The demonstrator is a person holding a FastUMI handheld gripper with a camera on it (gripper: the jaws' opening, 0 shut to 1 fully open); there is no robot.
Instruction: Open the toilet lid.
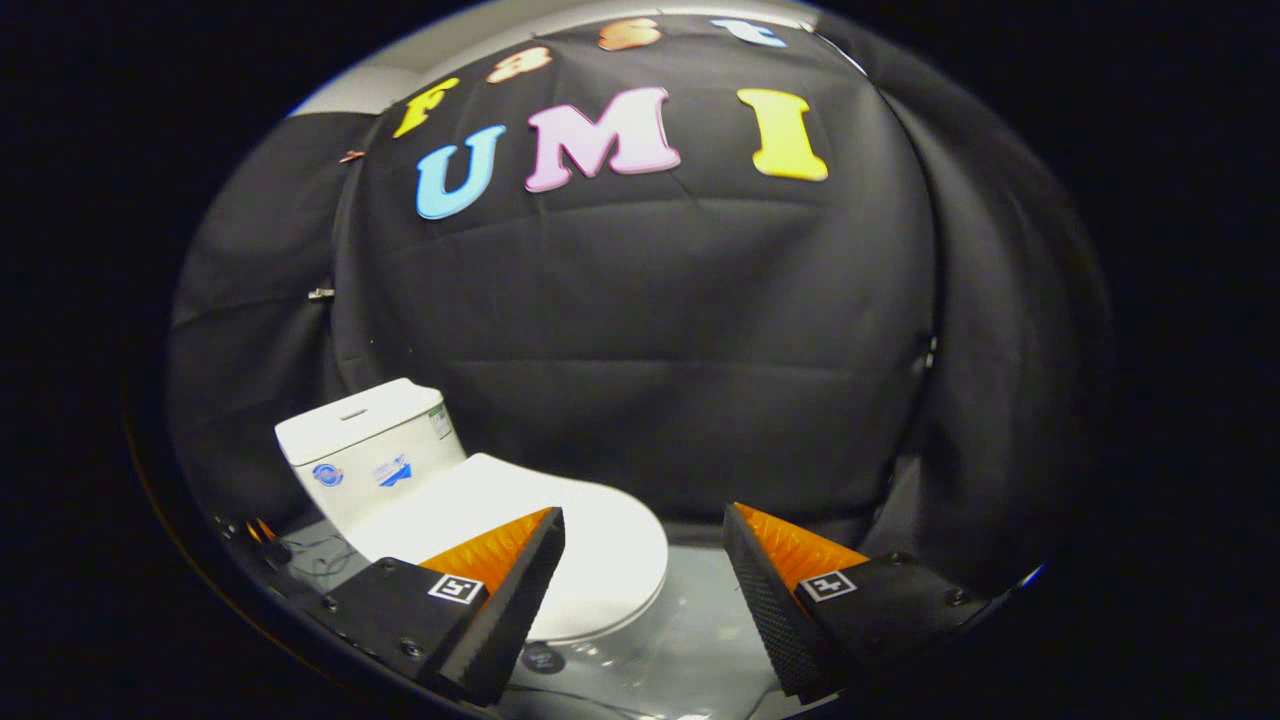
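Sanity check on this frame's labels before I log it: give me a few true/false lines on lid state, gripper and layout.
1. The toilet lid is raised against the tank. False: it lies down, closed over the bowl.
2. The gripper is open, its fingers apart with nothing between them. True.
3. One finger already presses on the lid. False: the fingers hang above and short of it; no contact is visible.
4. The tank stands behind the lid, on the far side from the gripper. True.
5. The toilet sits on a light grey floor. True.
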